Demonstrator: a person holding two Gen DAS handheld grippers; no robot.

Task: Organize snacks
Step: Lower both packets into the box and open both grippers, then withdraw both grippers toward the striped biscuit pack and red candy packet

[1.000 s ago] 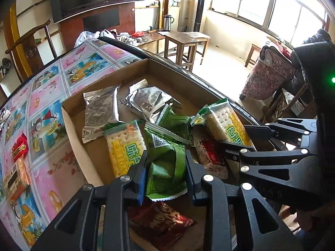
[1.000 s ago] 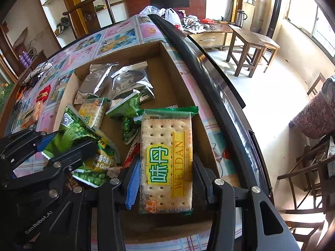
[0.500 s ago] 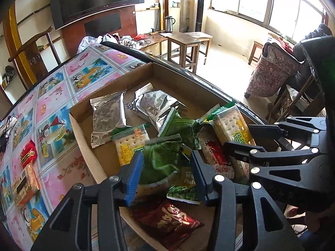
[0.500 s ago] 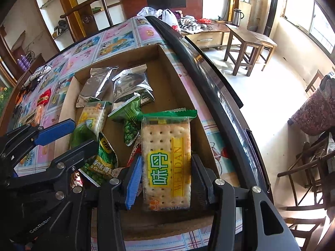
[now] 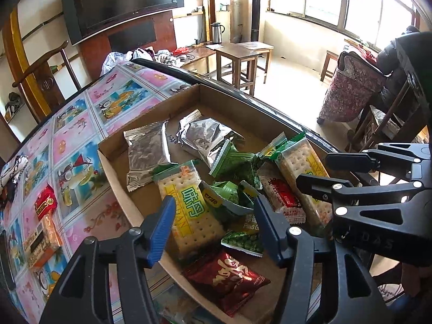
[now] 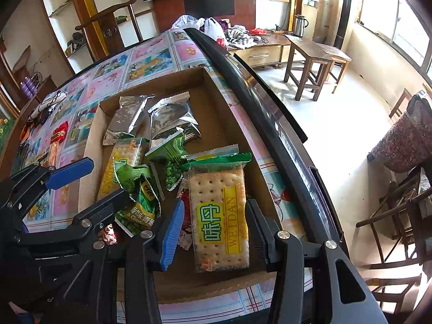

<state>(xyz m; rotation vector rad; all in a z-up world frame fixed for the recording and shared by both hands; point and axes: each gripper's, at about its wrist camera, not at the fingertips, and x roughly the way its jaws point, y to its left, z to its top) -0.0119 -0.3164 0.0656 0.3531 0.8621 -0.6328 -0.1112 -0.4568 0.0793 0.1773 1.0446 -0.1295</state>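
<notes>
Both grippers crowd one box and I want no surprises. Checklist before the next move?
1. Left gripper let go: ok. Its jaws have just been opening and pinch nothing; the green pea packet lies in the cardboard box.
2. Right gripper grip: ok, shut on the cracker pack.
3. Cracker pack over the box: ok.
4. Pack clear of the box floor: cannot tell.
5. Grippers apart: ok, close but not touching.
6. All snacks boxed: not ok, red packet lies on the tablecloth.
</notes>
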